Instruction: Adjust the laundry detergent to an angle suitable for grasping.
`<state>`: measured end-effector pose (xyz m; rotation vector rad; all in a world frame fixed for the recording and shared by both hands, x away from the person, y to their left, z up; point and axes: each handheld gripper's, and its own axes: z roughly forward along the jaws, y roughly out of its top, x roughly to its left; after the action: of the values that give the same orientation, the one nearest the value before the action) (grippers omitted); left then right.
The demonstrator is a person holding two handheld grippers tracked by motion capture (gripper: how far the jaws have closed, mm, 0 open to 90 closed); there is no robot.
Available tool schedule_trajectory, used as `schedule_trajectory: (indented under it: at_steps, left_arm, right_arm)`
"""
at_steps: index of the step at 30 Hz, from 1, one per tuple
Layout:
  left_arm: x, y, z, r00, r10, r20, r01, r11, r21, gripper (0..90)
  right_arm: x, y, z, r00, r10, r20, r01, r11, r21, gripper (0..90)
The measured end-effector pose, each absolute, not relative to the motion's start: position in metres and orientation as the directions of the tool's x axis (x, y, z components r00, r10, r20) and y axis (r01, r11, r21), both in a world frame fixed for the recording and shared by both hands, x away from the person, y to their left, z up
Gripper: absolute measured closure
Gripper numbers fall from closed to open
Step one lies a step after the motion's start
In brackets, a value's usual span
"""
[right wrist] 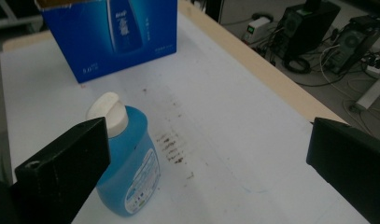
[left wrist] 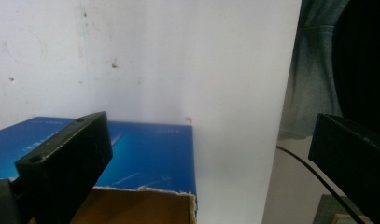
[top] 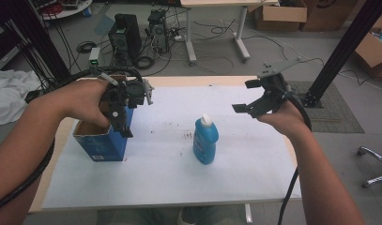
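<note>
High view: blue detergent bottle (top: 206, 140) stands upright mid-worktop, left and near of my right gripper (top: 247, 96), jaws apart, the closer one. Left gripper (top: 127, 119), jaws apart, hovers over the blue carton (top: 102, 143).

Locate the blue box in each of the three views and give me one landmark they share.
High view: the blue box stands at the left of the white table cover, under the left gripper.
Left gripper view: bottom left, its blue side and torn brown rim between the open jaws.
Right gripper view: top left, beyond the blue bottle.
Shared landmark: the white table cover.
</note>
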<state>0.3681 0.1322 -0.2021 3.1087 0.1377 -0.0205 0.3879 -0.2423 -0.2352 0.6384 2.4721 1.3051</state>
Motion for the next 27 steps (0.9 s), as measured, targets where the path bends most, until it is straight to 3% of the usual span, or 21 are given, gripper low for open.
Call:
schedule_trajectory:
  at_steps: [10,27]
  left_arm:
    - [0.364,0.131,-0.202,0.998,0.065,-0.004,0.065,-0.997,0.042,0.1]
    - [0.366,0.14,-0.205,0.998,0.067,0.0,0.067,-0.996,0.056,0.1]
  right_arm:
    - [0.353,-0.285,-0.269,-0.765,0.644,0.021,0.242,0.257,0.936,0.0]
    - [0.275,-0.26,-0.349,-0.754,0.653,0.071,0.185,0.107,0.977,0.0]
